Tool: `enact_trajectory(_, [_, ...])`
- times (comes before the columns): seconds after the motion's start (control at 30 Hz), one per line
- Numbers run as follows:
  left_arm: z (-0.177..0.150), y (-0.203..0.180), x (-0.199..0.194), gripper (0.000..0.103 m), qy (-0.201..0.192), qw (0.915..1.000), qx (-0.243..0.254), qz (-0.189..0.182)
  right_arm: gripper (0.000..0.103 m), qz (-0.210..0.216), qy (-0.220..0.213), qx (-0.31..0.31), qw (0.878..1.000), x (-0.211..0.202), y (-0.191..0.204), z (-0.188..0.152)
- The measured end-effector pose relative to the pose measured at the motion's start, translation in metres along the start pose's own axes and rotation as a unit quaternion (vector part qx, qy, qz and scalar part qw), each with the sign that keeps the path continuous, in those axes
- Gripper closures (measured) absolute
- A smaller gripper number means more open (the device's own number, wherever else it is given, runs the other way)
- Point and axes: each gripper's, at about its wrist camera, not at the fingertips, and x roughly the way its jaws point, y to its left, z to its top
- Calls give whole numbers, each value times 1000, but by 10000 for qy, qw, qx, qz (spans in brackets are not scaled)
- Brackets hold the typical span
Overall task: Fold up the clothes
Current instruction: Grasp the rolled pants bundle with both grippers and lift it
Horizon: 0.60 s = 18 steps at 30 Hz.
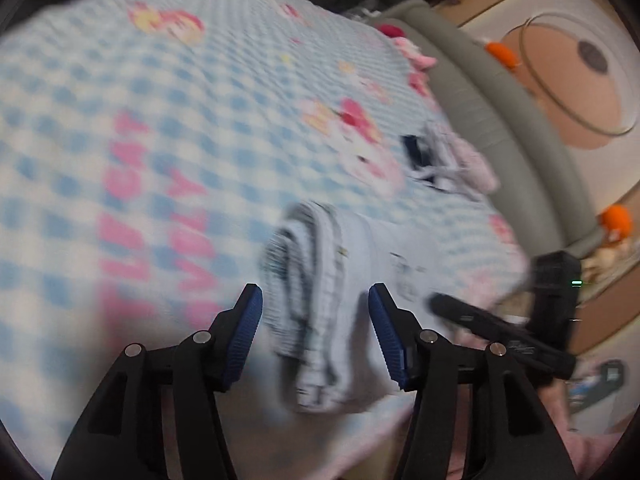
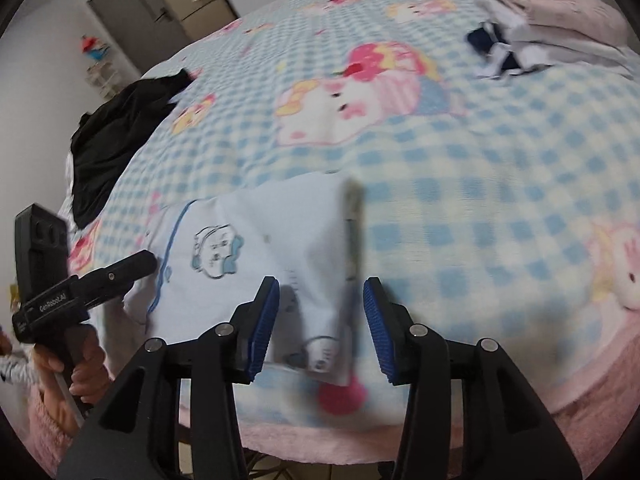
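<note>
A pale blue garment [image 2: 256, 248] with a cartoon print and blue piping lies folded on the checked blanket [image 2: 460, 168] near the bed's front edge. In the left wrist view the same garment [image 1: 332, 304] shows its stacked folded edges. My left gripper [image 1: 315, 300] hovers open just above and in front of it, holding nothing. My right gripper [image 2: 320, 292] is open too, its blue pads straddling the garment's near right corner without gripping it. The left gripper [image 2: 132, 266] also shows in the right wrist view at the garment's left edge, held by a hand [image 2: 86, 372].
A black garment [image 2: 116, 136] lies at the bed's left edge. A navy, white and pink clothes pile [image 2: 520, 44] sits at the far right. A grey padded bed rail [image 1: 500, 128] runs along the blanket; a door [image 2: 136, 12] and cabinet stand beyond.
</note>
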Motion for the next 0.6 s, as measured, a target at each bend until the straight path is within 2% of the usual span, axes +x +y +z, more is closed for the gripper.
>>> enact_trajectory(0.07, [-2, -1, 11, 44, 113, 9998, 68, 130, 57, -147, 81, -148, 9997, 8, 7, 0])
enact_trajectory(0.13, [-3, 2, 17, 42, 150, 9998, 51, 126, 52, -287, 128, -271, 9991, 14, 13, 1])
enact_trajectory(0.33, [-5, -1, 28, 36, 238, 9992, 224, 222, 48, -596, 125, -557, 9966, 22, 22, -3])
enact_trajectory(0.47, [-7, -2, 29, 37, 211, 9989, 303, 302, 46, -549, 127, -445, 9974, 24, 18, -4])
enact_trajectory(0.6, [-8, -5, 27, 43, 182, 9985, 357, 378, 46, -581, 125, -466, 9971, 25, 19, -4])
